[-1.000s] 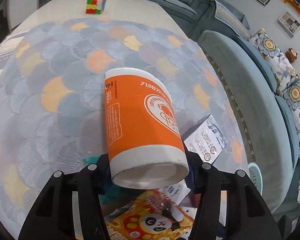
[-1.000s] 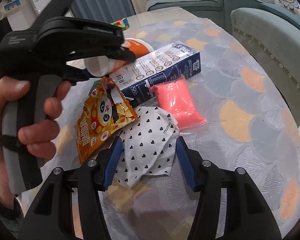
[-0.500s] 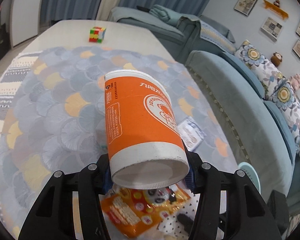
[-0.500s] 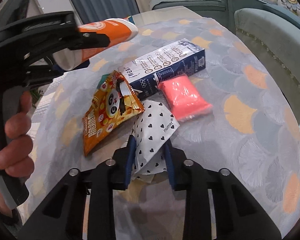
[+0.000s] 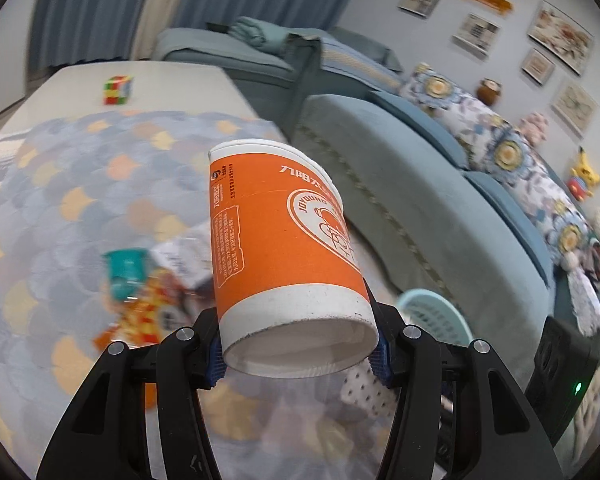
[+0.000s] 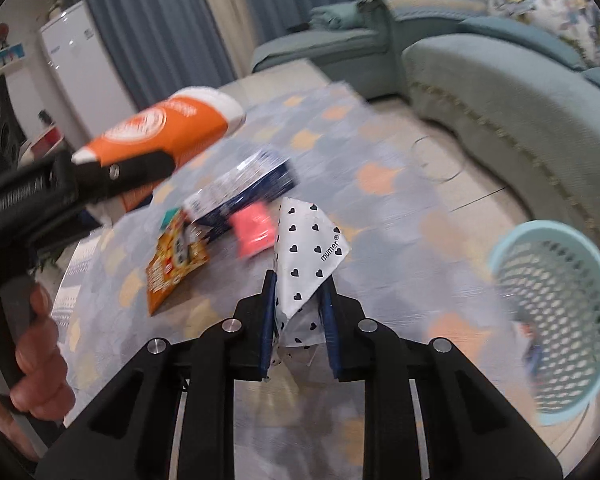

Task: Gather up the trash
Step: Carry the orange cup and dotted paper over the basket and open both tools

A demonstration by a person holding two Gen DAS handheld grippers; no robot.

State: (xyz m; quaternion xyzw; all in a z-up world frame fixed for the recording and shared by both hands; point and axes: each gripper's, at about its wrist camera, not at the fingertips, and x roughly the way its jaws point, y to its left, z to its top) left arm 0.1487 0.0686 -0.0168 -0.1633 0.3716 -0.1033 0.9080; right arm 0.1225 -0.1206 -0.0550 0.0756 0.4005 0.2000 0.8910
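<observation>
Left hand (image 6: pixel 24 344): at the left edge of the right wrist view, wrapped round the black handle of the left gripper.
Left gripper (image 5: pixel 298 354): jaws partly spread, blue pads pinching the orange cup at its open end; cup clear of the table.
Orange cup (image 5: pixel 276 240): paper, orange wall with white bands at both ends and a white round logo; lies tilted, open mouth toward the camera, closed end pointing away.
Snack bag (image 6: pixel 172 260): orange-yellow, panda print, flat on the table (image 6: pixel 400 208), touching the blue carton.
Blue carton (image 6: pixel 244 192): dark blue and white box, lying on its side, blurred.
Pink packet (image 6: pixel 256 234): small, coral pink, just beside the carton and the snack bag.
Heart-print wrapper (image 6: pixel 306 248): white with small black hearts, word "mumer" on it; crumpled to a peak, lifted off the table.
Right gripper (image 6: pixel 298 328): jaws pressed tight on the lower part of the wrapper.
Basket (image 6: pixel 556 320): pale blue, perforated wall, at the right, beside the table edge; something small lies inside, too blurred to tell what.
Change, left: cup held the same way as a second ago, but raised; table items sit lower and smaller behind it.
Change, right: a second ago the jaws stood spread around the wrapper lying on the table; now they pinch it and it hangs lifted; basket has come into view.
</observation>
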